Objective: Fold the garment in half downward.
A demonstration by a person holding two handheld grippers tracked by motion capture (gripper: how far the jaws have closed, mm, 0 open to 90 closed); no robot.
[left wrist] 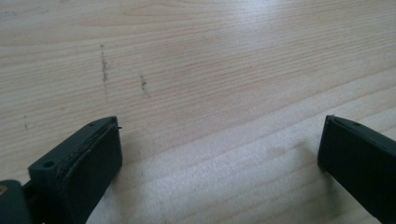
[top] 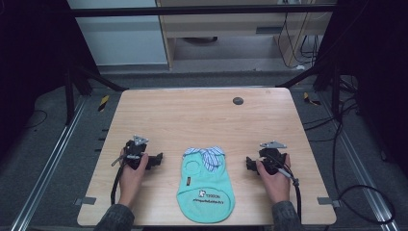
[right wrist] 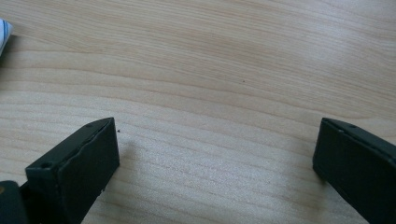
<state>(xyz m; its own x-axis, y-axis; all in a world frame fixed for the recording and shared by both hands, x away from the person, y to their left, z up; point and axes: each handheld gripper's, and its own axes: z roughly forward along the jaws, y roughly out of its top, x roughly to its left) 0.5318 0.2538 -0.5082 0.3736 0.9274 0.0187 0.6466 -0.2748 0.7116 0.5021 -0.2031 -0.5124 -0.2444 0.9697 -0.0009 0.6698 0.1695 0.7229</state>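
A: Where are the hands?

B: Both lie low on the table (top: 207,110). Each arm comes in from the near edge. The left hand (top: 132,171) holds the left tongs (top: 156,160), and they point sideways at the shirt (top: 206,185). The right hand (top: 275,175) holds the right tongs (top: 249,163), and they point back the other way, also at the shirt.

A: Are the tongs wide?

B: Yes. Both pairs stand wide, with just bare wood between the jaws. Nothing is held.

A: Where is the shirt?

B: It lies flat between the two tongs, near both but touching neither. It is a small green one.

A: Which way does it point?

B: Its long way runs from the near edge to the far edge. The striped collar (top: 208,155) is at the far end. The wide hem is at the near end.

A: What do the close views add?

B: The left gripper view shows little dark marks (left wrist: 104,70) on the wood past the left tongs (left wrist: 219,140). The right gripper view shows a striped bit of cloth (right wrist: 3,32) at its left edge, past the right tongs (right wrist: 217,140). The high view shows a dark round dot (top: 237,101) far across the table.
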